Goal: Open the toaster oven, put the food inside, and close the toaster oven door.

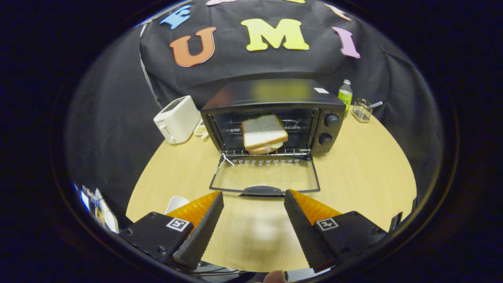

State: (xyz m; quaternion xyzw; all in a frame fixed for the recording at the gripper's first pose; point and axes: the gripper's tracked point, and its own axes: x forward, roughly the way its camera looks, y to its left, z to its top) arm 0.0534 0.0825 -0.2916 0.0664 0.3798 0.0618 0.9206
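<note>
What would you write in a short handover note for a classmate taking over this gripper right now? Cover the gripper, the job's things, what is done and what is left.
Gripper: open, holding nothing, fingers just short of the door handle.
Toaster oven: on the wooden table, its glass door folded down flat toward the fingers.
Sandwich: inside the oven on the wire rack, tilted.
Done: door opened, food put in.
Left: lift the door by its handle and shut it.
</note>
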